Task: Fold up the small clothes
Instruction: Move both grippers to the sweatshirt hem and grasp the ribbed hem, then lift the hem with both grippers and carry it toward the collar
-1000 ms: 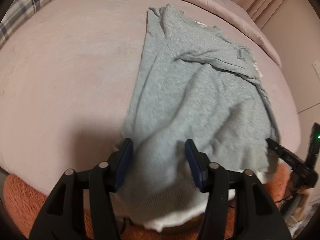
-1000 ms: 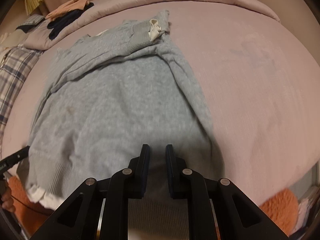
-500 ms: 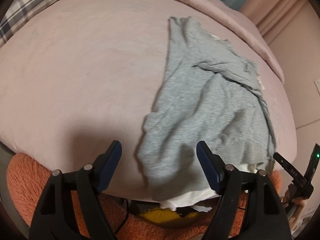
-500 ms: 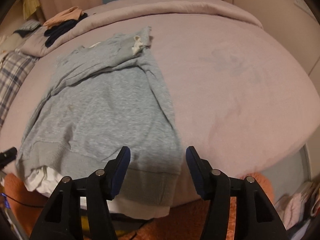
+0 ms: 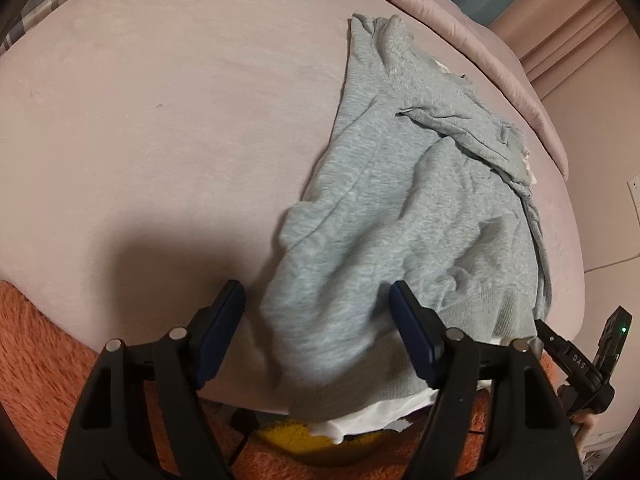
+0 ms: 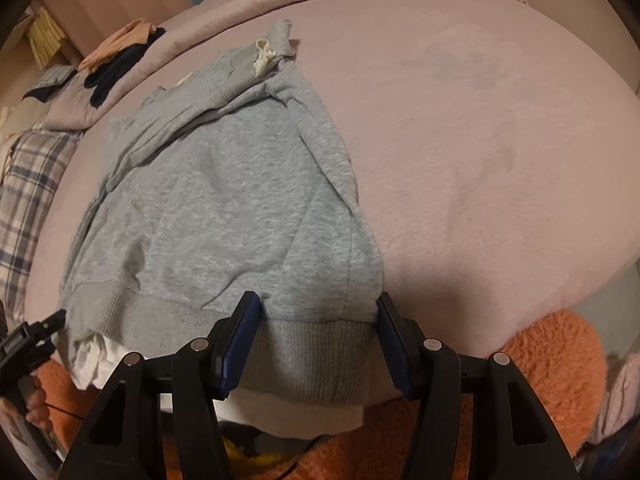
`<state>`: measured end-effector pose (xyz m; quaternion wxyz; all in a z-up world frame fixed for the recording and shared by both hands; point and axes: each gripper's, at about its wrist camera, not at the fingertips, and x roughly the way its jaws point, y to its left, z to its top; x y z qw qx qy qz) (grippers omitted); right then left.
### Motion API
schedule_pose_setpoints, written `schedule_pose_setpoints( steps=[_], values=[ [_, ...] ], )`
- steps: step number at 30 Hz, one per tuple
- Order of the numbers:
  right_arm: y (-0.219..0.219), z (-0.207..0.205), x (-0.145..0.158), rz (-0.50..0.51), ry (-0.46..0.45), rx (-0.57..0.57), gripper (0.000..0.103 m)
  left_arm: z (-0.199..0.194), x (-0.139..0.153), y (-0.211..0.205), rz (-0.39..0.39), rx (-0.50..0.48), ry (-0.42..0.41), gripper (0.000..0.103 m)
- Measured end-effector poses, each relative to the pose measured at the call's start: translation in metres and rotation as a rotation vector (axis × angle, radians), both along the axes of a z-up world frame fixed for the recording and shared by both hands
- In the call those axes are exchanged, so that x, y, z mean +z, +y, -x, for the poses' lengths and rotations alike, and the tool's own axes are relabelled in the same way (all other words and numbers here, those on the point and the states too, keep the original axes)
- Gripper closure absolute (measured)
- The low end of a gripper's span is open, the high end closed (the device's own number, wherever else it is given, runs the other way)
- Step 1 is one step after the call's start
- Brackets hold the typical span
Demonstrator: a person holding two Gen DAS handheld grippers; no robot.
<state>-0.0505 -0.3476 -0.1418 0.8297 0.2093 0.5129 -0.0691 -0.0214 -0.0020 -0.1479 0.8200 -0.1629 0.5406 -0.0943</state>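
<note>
left hand-held gripper point(image 5: 316, 316): released, jaws closing, pads clear of cloth | right hand-held gripper point(image 6: 318, 330): released, straddling ribbed hem | grey sweatshirt point(image 6: 224, 208): flat on bed point(image 6: 480, 140), ahead of both

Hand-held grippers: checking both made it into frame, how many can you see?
2. Left hand-held gripper hovers, closing, over the grey sweatshirt's hem; right hand-held gripper hangs open at its other corner.

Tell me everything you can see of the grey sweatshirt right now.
The grey sweatshirt is soft heathered knit with a ribbed hem and cuff. It lies rumpled on the pink bed cover, one sleeve folded across its far end, white lining showing at cuff and hem. The hem hangs over the bed's near edge. Neither gripper grips it.
</note>
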Motion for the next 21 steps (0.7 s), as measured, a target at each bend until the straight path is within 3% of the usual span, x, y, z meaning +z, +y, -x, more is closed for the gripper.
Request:
schedule_pose_setpoints(
  steps=[3, 6, 7, 10, 12, 13, 15, 21],
  values=[
    [-0.003, -0.003, -0.001, -0.02, 0.02, 0.002, 0.044, -0.001, -0.002, -0.011, 0.025, -0.024, -0.013, 0.037],
    [0.003, -0.008, -0.001, 0.009, 0.041, 0.044, 0.04, -0.002, -0.003, -0.026, -0.026, -0.004, -0.041, 0.038],
    [0.004, -0.009, 0.0, 0.017, 0.044, 0.06, 0.04, -0.002, -0.002, -0.03, -0.016, -0.002, -0.049, 0.038],
    [0.0, -0.009, -0.001, 0.003, 0.051, 0.093, 0.041, -0.006, -0.008, -0.04, 0.095, -0.018, -0.029, 0.054],
    [0.003, -0.014, 0.0, 0.017, 0.074, 0.115, 0.042, -0.005, -0.009, -0.049, 0.058, -0.016, -0.044, 0.059],
    [0.006, -0.017, 0.0, 0.031, 0.081, 0.131, 0.044, -0.004, -0.007, -0.056, -0.006, -0.028, -0.056, 0.065],
    [0.01, -0.023, 0.001, 0.046, 0.077, 0.161, 0.053, -0.002, -0.005, -0.063, -0.062, -0.037, -0.067, 0.068],
    [0.015, -0.022, -0.002, 0.048, 0.027, 0.171, 0.064, 0.001, -0.007, -0.06, -0.046, -0.012, -0.066, 0.074]
  ],
)
